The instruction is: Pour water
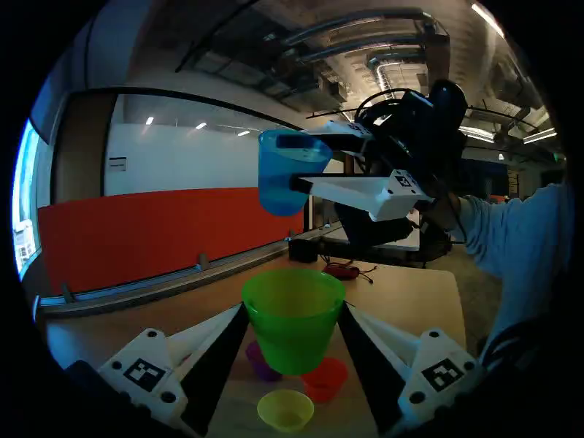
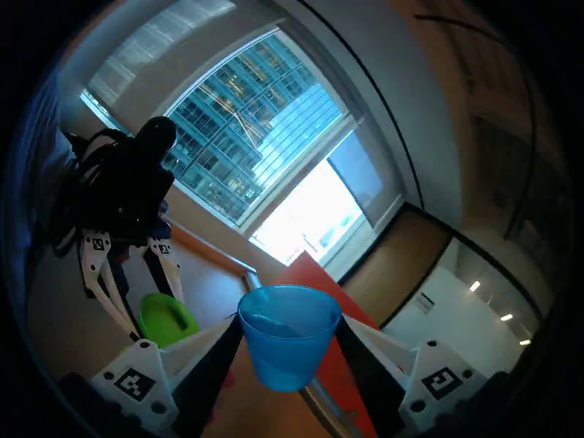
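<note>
In the left gripper view, my left gripper is shut on a green cup, held upright above the table. The right gripper hangs higher up behind it, shut on a blue cup that looks tilted. In the right gripper view, that blue cup sits between my right gripper's fingers, with water showing inside. The left gripper and its green cup appear lower left of it there.
Small cups lie on the wooden table below the green one: yellow, red and purple. A person's sleeve is at the right. An orange wall runs behind; a large window is nearby.
</note>
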Motion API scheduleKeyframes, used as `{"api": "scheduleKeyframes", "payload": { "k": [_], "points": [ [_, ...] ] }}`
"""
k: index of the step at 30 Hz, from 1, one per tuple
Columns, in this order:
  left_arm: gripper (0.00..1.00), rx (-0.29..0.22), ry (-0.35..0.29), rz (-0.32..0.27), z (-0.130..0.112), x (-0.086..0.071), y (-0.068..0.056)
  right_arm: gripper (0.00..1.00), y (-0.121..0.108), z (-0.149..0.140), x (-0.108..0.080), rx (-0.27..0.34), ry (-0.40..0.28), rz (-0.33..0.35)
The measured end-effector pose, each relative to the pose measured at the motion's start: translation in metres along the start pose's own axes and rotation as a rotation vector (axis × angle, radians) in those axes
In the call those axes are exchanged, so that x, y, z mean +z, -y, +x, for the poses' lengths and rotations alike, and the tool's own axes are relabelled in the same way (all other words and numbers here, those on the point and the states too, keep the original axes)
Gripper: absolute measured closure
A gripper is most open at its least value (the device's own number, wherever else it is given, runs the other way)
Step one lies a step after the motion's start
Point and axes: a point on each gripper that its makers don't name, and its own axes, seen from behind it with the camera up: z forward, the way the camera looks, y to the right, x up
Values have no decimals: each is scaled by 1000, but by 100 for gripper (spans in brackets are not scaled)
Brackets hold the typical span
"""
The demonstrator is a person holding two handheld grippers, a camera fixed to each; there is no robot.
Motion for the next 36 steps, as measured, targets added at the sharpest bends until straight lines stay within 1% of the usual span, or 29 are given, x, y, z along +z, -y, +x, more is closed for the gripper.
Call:
{"api": "scheduleKeyframes", "payload": {
  "k": [6,21,29,36],
  "points": [
    [14,8,-1,1,1,3,0,9,-6,2,5,-94,6,-3],
    [14,22,2,-16,4,10,-5,9,-24,8,13,-310,21,-21],
    [14,33,5,-22,6,11,-7,10,-31,11,16,-396,29,-30],
    [14,40,5,-27,7,11,-9,9,-38,14,17,-438,29,-41]
  ]
}}
